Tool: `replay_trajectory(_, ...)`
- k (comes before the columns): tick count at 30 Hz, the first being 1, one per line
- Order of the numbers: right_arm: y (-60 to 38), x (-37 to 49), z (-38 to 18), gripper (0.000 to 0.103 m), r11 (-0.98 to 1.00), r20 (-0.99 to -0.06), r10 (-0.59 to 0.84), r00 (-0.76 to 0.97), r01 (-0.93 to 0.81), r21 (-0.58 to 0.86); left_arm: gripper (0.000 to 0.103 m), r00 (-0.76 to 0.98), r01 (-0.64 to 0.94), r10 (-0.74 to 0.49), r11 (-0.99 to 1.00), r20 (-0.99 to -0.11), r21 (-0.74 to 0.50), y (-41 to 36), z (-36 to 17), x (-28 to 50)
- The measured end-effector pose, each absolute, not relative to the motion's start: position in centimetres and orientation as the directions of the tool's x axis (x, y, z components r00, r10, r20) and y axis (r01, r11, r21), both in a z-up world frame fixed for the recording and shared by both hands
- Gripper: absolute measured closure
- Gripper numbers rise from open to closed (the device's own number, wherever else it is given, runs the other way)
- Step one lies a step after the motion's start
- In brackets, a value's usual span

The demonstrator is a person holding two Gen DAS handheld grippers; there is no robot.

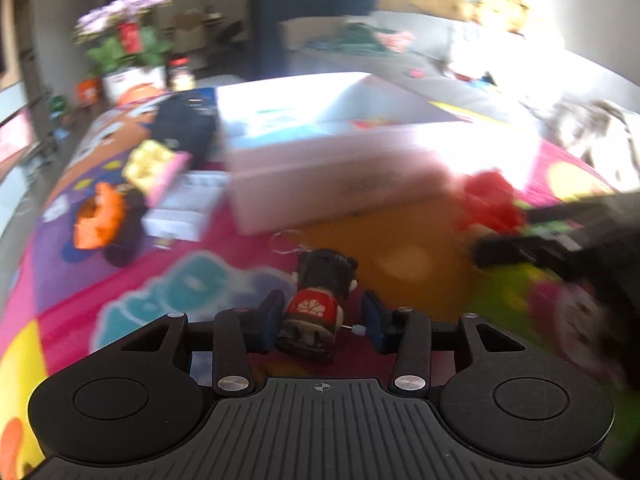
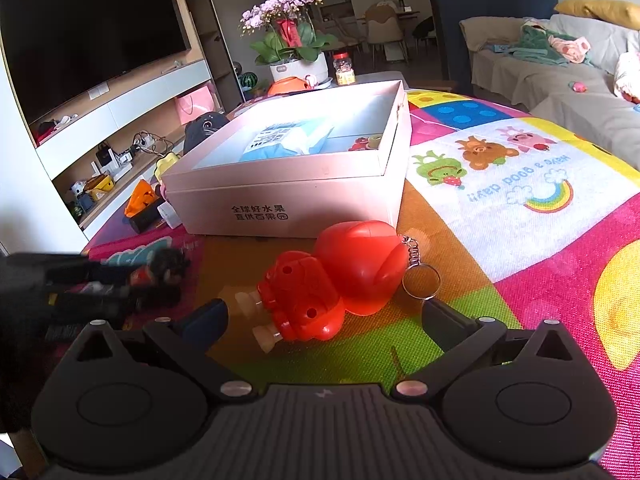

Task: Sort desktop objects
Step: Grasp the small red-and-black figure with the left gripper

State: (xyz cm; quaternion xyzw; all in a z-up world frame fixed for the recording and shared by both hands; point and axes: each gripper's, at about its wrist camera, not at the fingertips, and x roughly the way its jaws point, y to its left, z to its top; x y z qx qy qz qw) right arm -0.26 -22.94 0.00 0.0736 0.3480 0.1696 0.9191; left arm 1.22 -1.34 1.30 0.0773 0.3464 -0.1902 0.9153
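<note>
A small doll keychain (image 1: 320,300) with black hair and a red top lies between the fingers of my left gripper (image 1: 322,320); the left finger touches it, the right one stands a little off. A red plastic toy figure (image 2: 332,284) with a key ring (image 2: 421,280) lies on the colourful play mat, between the wide-open fingers of my right gripper (image 2: 324,320). It also shows blurred in the left wrist view (image 1: 490,204). A pink open box (image 2: 288,200) stands behind, holding a blue packet (image 2: 280,140) and a small toy (image 2: 366,143).
Left of the box lie an orange toy (image 2: 140,198), a yellow toy (image 2: 166,164) and a dark bag (image 2: 202,128). A flower pot (image 2: 298,70) and a jar (image 2: 344,68) stand beyond. A sofa (image 2: 560,80) is on the right, a TV shelf (image 2: 120,120) on the left.
</note>
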Motion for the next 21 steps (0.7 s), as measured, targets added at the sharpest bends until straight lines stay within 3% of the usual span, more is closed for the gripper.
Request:
replay_trajectory(3,-23.3,-0.1,0.1,0.0,0.925,-0.613,0.377,0.694,-0.254,0.281,0.045,0.692,0.404,-0.294,0.914,-0.659,0.017,-1.8,1.1,0.0)
replay_trajectory(5,-22.9,0.2,0.4,0.0,0.928,-0.644,0.372,0.669,-0.284,0.241,0.032,0.703,0.364,-0.266,0.932,-0.659,0.012,-1.5,1.1,-0.3)
replay_trajectory(7,-22.4,0.8,1.1,0.0,0.921,-0.666,0.378,0.643,-0.335,0.199,0.026,0.715,0.315,-0.234,0.949,-0.659,0.005,-1.0,1.0,-0.5)
replay_trajectory(11,-22.0,1.6,3.2,0.0,0.957,-0.59,0.251,0.767,-0.287,0.034,0.018,0.719,0.291,-0.221,0.957,-0.659,-0.004,-0.2,0.9,-0.9)
replay_trajectory(16,-22.0,6.2,3.0,0.0,0.978,-0.648,0.121,0.752,-0.204,-0.054,0.014,0.723,0.286,-0.213,0.958,-0.658,0.004,0.0,0.9,-1.5)
replay_trajectory(21,-23.3,6.4,3.1,0.0,0.989,-0.582,0.007,0.813,-0.09,-0.114,0.01,0.754,0.225,-0.129,0.972,-0.644,0.069,0.6,1.1,-1.8)
